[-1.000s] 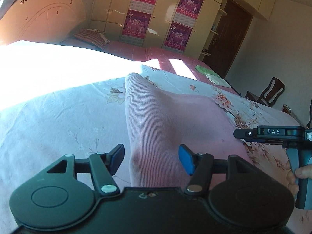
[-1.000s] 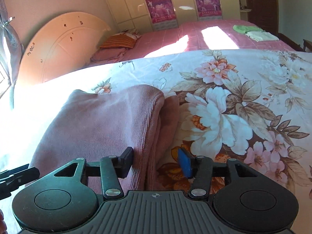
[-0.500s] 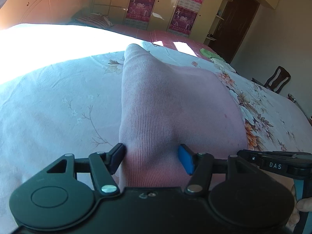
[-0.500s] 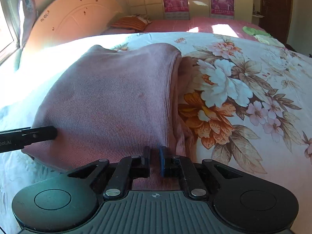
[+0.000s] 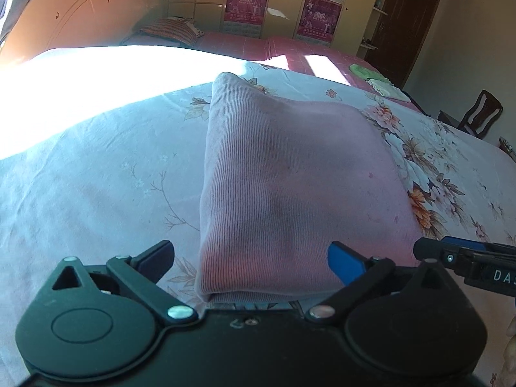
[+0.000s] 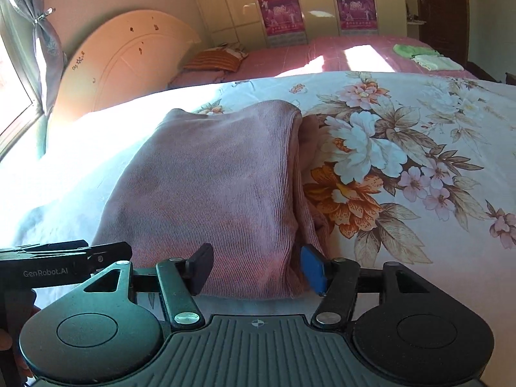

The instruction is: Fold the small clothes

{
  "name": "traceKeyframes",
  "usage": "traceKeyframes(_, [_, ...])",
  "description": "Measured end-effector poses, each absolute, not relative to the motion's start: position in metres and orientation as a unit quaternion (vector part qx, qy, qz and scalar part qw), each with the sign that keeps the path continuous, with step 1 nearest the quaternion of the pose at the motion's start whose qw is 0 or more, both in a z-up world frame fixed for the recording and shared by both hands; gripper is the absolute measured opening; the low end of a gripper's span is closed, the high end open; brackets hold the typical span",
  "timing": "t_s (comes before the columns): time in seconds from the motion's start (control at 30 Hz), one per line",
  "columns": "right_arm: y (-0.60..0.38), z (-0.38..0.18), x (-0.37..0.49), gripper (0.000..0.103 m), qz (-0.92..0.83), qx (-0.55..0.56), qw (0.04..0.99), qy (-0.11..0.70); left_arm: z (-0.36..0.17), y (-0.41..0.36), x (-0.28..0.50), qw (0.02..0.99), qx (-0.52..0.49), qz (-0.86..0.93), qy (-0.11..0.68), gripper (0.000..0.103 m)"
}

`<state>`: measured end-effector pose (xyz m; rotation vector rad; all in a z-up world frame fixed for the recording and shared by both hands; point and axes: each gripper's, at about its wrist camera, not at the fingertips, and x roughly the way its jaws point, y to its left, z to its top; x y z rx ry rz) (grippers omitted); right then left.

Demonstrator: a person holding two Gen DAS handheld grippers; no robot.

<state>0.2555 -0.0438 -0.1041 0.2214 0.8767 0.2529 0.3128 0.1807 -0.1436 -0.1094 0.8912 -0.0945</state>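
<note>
Pink ribbed sweater [image 5: 290, 174], folded, lies on the floral bed [image 5: 96, 177]. My left tool [image 5: 251, 258] and right tool [image 6: 256, 266] sit at the sweater's near edge, both jaws opening, pads clear of the cloth between them.

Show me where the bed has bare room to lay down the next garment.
Free: the pale sheet left of the pink garment, up to the sunlit strip, and the floral spread on its right. Crowded: the near edge, where the opening left gripper and right gripper straddle the garment.
</note>
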Motion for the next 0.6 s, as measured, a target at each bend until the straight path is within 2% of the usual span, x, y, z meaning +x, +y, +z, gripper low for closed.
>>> traceKeyframes(0.23, [-0.051,-0.085,0.228,0.06,0.115,0.114,0.895,0.415,-0.131,0.168,0.305,0.887,-0.017,0.002,0.461,0.103])
traceKeyframes(0.53, [-0.054,-0.044,0.167,0.06,0.138,0.087,0.898,0.408,-0.07,0.163,0.235,0.921,0.003,-0.011,0.391,0.103])
traceKeyframes(0.6, [-0.054,-0.03,0.153,0.064,0.146,0.079,0.902,0.399,-0.052,0.161,0.216,0.925,0.001,-0.017,0.381,0.102])
